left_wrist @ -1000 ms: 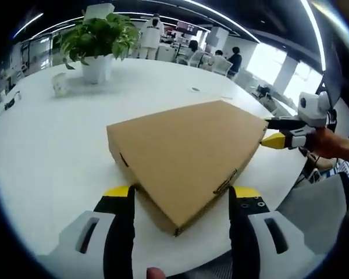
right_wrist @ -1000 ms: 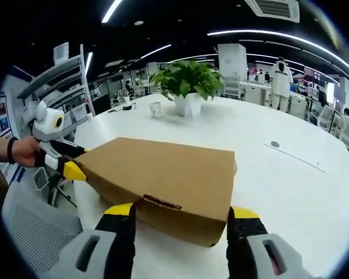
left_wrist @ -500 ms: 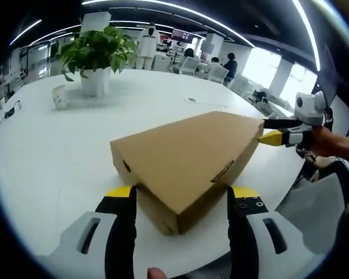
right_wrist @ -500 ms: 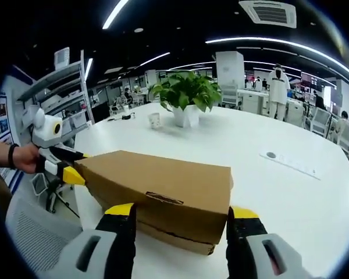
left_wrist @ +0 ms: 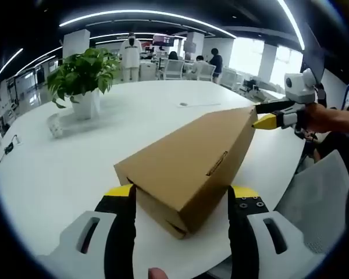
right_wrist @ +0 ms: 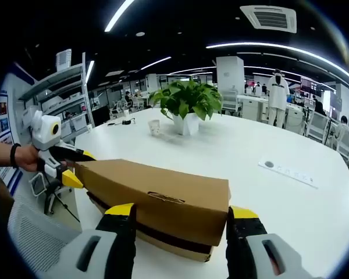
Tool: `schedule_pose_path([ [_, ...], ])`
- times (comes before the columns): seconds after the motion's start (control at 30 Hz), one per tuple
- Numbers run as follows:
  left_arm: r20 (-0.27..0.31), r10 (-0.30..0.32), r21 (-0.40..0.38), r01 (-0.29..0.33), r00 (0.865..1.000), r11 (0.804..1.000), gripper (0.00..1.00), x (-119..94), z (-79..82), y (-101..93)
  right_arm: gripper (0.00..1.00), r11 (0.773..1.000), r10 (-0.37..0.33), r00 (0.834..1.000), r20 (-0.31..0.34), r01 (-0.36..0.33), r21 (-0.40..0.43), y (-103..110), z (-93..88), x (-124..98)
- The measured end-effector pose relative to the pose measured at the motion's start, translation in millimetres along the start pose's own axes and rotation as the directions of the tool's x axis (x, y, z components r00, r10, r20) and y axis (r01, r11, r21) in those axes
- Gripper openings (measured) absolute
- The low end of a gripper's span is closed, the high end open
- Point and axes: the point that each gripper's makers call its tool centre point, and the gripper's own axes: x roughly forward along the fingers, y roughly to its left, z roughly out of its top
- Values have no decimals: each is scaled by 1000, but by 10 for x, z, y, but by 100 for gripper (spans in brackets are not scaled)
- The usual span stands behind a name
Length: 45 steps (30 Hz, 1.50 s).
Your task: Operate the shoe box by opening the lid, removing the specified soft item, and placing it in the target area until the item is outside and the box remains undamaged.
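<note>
Over the last second the lid of the shoe box (left_wrist: 189, 163) has come up on my side: in the right gripper view a dark gap now runs along the near edge between the lid and the base, where a moment ago the box (right_wrist: 163, 200) sat shut and flat. The box itself rests on the white counter (left_wrist: 64, 174), close to its near edge, well apart from the potted plant (left_wrist: 81, 81) and the small paper cup (right_wrist: 155, 127) on the far side. My left gripper (left_wrist: 180, 195) has its jaws spread wide, one to each side of a near corner of the box, not squeezing it as far as I can see. My right gripper (right_wrist: 180, 212) is likewise spread astride the long near side, and in the left gripper view its yellow tips sit at the far corner of the lid. I judge the lid is only partly raised, so the opening step is under way; the soft item inside is hidden from me, and I need to lift gently to spare the cardboard.
</note>
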Motion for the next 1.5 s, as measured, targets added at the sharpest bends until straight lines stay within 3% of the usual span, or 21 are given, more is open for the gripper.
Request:
schedule_pose_path([
  [0.3,-3,26,103,-25,1000,994,58,-16,49,79,60,1000,2,999,38,-3,18,-16,185,-20],
  [0.43,-8,49,180,-47,999,983,54,-21,60,120,60,1000,3,999,52,-5,22,-28,246,-16],
  [0.83,29,127,259,-130,991,957,42,-44,174,250,60,1000,19,997,74,-20,10,-43,405,-3],
  [1.1,52,147,221,-154,988,963,36,-57,286,349,62,999,43,995,90,-40,-34,-55,531,11],
  [1.5,75,209,239,-221,975,946,25,-78,382,449,64,997,58,993,105,-52,-59,-73,678,49],
])
